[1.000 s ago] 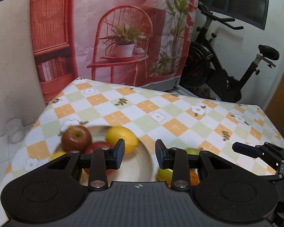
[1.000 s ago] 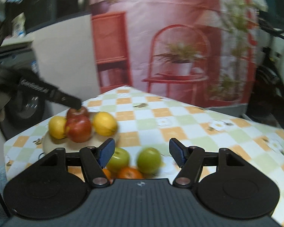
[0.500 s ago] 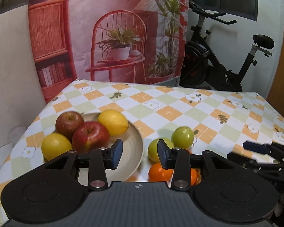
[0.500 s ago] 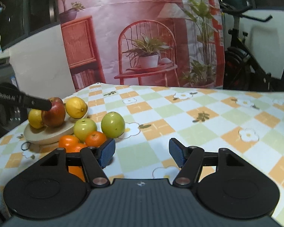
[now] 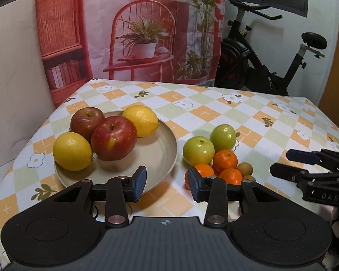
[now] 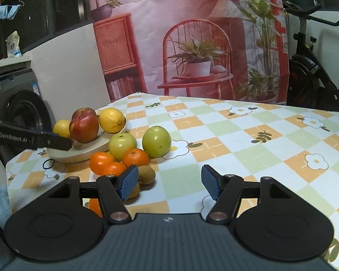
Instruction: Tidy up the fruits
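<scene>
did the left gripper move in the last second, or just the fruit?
Yes. The left gripper backed off and rose: the plate, earlier tucked under its fingers, now sits fully in view ahead.

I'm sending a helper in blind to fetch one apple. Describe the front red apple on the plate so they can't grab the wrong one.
Start at the beige plate on the checked tablecloth, left of the loose pile of green fruit and oranges. Four fruits sit on it: two lemons and two red apples. Take the front red apple, between the lemons; it is brighter, with a yellow streak, unlike the duller apple behind it.
</scene>
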A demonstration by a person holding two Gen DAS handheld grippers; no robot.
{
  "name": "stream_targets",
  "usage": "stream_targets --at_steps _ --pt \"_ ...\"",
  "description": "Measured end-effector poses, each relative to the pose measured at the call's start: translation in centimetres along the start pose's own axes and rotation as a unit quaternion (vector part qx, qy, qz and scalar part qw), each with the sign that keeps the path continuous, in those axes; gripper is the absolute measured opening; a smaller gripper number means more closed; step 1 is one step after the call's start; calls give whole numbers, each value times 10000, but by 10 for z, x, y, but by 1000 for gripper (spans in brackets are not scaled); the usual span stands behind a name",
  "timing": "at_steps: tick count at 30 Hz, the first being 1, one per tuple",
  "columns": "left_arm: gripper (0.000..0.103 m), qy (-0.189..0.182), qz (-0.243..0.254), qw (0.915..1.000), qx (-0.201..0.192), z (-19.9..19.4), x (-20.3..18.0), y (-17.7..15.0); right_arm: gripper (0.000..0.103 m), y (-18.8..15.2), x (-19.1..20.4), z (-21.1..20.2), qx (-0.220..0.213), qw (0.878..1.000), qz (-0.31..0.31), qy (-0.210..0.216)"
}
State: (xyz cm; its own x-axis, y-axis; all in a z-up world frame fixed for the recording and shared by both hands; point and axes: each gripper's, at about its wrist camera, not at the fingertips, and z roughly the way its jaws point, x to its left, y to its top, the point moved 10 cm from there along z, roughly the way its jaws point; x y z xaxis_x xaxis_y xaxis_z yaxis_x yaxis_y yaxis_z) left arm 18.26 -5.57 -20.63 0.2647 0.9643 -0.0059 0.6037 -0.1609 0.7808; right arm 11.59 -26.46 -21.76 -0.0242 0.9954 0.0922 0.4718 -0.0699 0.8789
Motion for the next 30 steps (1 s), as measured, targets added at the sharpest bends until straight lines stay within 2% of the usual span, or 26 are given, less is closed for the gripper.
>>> stream_targets --at_steps 6,11,14,19,30 --pt "43 -52 126 9999 14 -1 -6 -2 66 -2 6 -3 73 10000 -51 25" --pt "43 -31 150 9999 40 0 -6 -4 66 -9 25 -8 125 9994 -229 224" --pt "43 28 140 9999 64 1 -4 -4 61 -13 40 -11 166 9981 -341 492" --pt "43 41 109 9999 62 0 -2 -4 48 -19 58 -6 335 9949 -655 687" --pt "43 29 105 9999 76 -1 -3 -5 48 -28 72 5 634 9916 -626 936"
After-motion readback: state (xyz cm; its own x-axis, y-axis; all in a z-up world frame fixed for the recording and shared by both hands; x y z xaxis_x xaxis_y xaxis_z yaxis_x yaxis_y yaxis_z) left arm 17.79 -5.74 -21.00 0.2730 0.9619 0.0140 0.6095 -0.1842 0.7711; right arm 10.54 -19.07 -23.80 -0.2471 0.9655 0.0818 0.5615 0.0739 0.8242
